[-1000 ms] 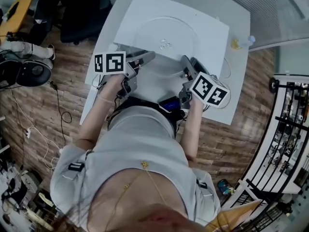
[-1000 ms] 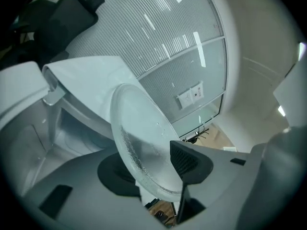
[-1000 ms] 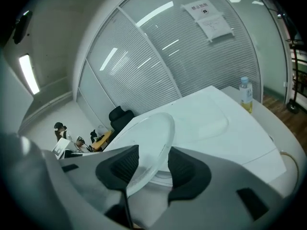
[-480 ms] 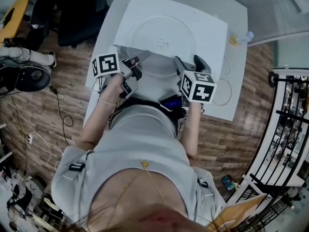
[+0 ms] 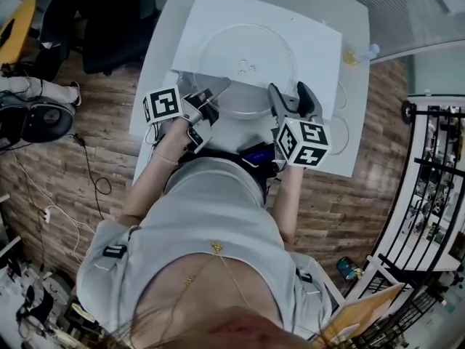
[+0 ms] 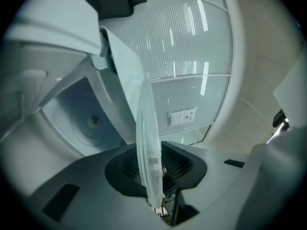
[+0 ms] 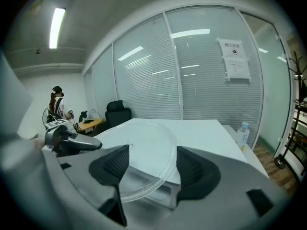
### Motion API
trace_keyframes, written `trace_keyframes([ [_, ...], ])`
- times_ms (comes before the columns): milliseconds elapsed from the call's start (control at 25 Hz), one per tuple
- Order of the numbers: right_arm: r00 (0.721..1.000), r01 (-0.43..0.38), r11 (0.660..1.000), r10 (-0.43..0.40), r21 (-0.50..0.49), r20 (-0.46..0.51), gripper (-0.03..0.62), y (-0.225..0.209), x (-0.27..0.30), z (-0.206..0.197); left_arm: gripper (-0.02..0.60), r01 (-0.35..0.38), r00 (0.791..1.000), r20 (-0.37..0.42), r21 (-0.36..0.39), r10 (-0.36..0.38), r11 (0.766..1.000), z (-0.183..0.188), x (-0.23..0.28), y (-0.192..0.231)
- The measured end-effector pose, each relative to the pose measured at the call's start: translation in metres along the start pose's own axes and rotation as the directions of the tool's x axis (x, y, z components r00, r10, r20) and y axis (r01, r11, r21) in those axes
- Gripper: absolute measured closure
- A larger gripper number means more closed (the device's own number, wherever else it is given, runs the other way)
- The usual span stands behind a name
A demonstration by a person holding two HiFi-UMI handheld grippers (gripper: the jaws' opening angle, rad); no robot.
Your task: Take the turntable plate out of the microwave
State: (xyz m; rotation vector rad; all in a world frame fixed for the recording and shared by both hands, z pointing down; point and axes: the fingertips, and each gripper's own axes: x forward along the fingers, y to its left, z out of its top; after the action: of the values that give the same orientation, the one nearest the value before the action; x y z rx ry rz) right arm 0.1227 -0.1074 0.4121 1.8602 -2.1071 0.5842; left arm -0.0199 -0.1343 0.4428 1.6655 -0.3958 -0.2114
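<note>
**Left gripper pinches the plate rim; right gripper spread wide**

The left gripper (image 6: 154, 166) is pressed onto the turntable plate (image 5: 247, 64). The thin glass rim stands edge-on between its pads, at about 7 o'clock on the plate. Its jaws have just closed in on the rim and then eased back a touch. The right gripper (image 7: 151, 169) is spread wide, and its jaws have just been opening. The plate's near rim, about 5 o'clock, lies between them, and neither pad presses on it. In the head view the plate shows over the white microwave (image 5: 316, 42), its near edge jutting toward the person. In the left gripper view the microwave's cavity and drive hub (image 6: 94, 120) lie just past the plate.

Since a second ago the plate has kept about the same place. The left marker cube (image 5: 163, 104) and the right marker cube (image 5: 304, 142) both show turned faces, and the right gripper has gone from partly closed to wide.

The microwave sits on a white surface (image 5: 161, 49) over a wooden floor (image 5: 87, 166). A black metal rack (image 5: 436, 166) stands at 3 o'clock, and a black office chair (image 5: 109, 27) at 10 o'clock. A water bottle (image 5: 368, 51) stands on the surface at 2 o'clock. None of these touches the plate.
</note>
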Motion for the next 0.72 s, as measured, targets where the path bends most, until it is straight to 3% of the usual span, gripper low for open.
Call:
trace_keyframes([
  [160,0.997,-0.022,0.998,0.026,-0.055,0.069,0.287,0.008,-0.012,0.001,0.420,0.016,1.000,0.004,0.042,-0.016,0.999,-0.002,0.000,-0.010],
  [360,0.992,-0.048,0.996,0.056,-0.074,0.111,0.287,0.016,-0.029,-0.004,0.338,-0.038,0.999,0.038,0.176,0.031,0.984,0.001,-0.009,-0.006],
  [560,0.981,-0.060,0.997,0.067,-0.044,0.183,0.287,0.019,-0.044,-0.010,0.319,-0.069,0.997,0.058,0.226,0.058,0.972,-0.002,-0.022,-0.004],
  [640,0.975,-0.078,0.995,0.089,-0.063,0.202,0.281,0.023,-0.048,-0.015,0.314,-0.103,0.993,0.082,0.325,0.080,0.940,-0.002,-0.030,-0.005],
  [680,0.974,-0.085,0.993,0.099,-0.077,0.204,0.278,0.024,-0.050,-0.019,0.309,-0.125,0.991,0.093,0.401,0.096,0.908,-0.004,-0.034,-0.007],
  [720,0.973,-0.090,0.992,0.107,-0.092,0.203,0.278,0.025,-0.052,-0.023,0.302,-0.152,0.988,0.103,0.488,0.116,0.859,-0.007,-0.038,-0.010],
])
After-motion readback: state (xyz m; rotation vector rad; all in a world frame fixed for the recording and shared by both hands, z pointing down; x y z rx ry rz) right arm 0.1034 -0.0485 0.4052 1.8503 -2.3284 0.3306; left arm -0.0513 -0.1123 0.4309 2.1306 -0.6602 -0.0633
